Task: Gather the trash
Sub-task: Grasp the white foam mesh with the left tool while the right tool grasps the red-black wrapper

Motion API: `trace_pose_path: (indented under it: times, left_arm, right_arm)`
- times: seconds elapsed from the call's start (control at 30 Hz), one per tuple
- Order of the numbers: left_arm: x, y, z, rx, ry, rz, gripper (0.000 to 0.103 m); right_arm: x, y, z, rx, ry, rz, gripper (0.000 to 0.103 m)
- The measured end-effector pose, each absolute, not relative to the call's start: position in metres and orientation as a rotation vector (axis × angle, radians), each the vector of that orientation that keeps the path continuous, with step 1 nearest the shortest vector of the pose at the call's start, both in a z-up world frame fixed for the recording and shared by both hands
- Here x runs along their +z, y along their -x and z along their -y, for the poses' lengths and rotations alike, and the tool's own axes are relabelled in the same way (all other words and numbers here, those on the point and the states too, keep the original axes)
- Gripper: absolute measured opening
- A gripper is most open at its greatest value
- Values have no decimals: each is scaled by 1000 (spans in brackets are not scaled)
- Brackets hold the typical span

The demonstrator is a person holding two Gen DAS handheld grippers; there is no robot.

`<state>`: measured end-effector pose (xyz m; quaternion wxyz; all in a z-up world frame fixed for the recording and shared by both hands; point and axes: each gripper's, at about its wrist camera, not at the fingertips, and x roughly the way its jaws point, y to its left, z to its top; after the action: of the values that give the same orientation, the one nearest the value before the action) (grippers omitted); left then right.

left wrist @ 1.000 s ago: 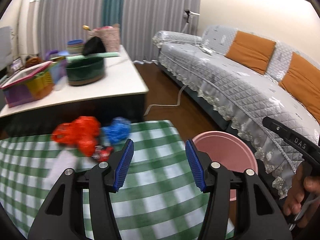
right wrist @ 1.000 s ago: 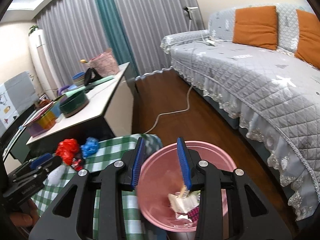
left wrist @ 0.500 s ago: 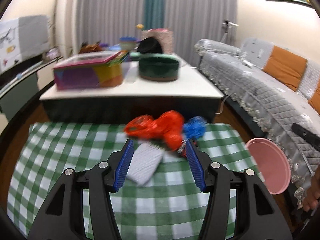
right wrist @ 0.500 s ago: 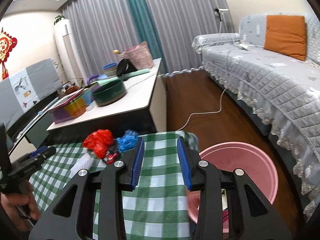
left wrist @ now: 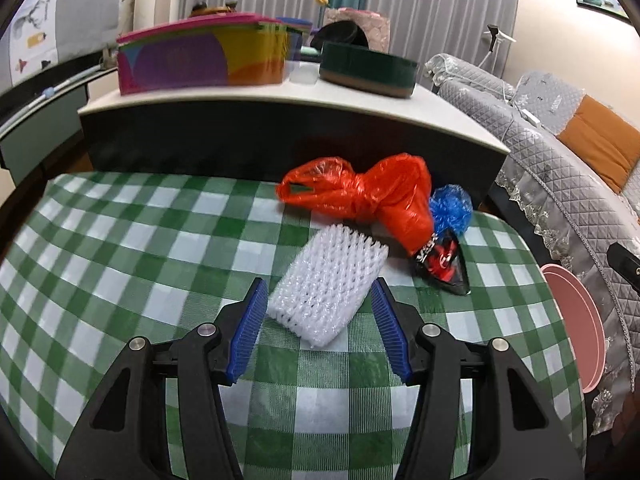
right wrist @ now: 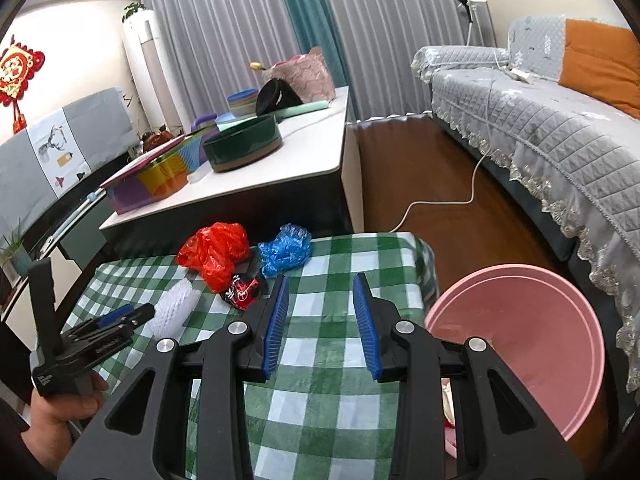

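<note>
The left gripper (left wrist: 318, 332) is angled down over a green checked tablecloth (left wrist: 120, 264), jaws apart. A white foam net (left wrist: 326, 282) lies between the blue pads (left wrist: 248, 330) without contact. Beyond it lie a red plastic bag (left wrist: 368, 192), a blue crumpled bag (left wrist: 452, 208) and a black-and-red wrapper (left wrist: 442, 262). A pink bin (left wrist: 580, 328) stands at the right edge.

Green-checked tablecloth (left wrist: 120, 248), red bag (left wrist: 360, 192), pink bin (right wrist: 520, 320).

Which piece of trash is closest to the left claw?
The white foam net, lying right between the open left claw tips; the red bag is farther back.
</note>
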<state>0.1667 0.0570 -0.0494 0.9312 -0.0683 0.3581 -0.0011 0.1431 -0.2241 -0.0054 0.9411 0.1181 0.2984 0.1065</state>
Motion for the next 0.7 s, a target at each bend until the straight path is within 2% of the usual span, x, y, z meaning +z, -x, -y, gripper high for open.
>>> trace_pose_path:
  times: [0.23, 0.27, 0.33, 0.37, 0.47, 0.7]
  left_arm:
    - [-68, -179, -59, 1, 164, -783, 52]
    - [-69, -180, -59, 1, 166, -785, 44]
    - [-70, -181, -59, -2, 172, -789, 37]
    - [-70, -181, -59, -6, 173, -789, 27]
    - [-71, -180, -56, -21, 169, -789, 16]
    - [-69, -177, -56, -10, 165, -773, 12]
  right_arm:
    - [-19, -159, 206, 274, -217, -637, 34]
    - [-22, -162, 204, 283, -214, -647, 34]
    - [-30, -169, 198, 300, -212, -670, 34]
    - [-32, -172, 195, 306, -214, -679, 34]
    - [-39, -181, 182, 331, -216, -701, 35]
    - [-55, -204, 151, 372, -194, -742, 39]
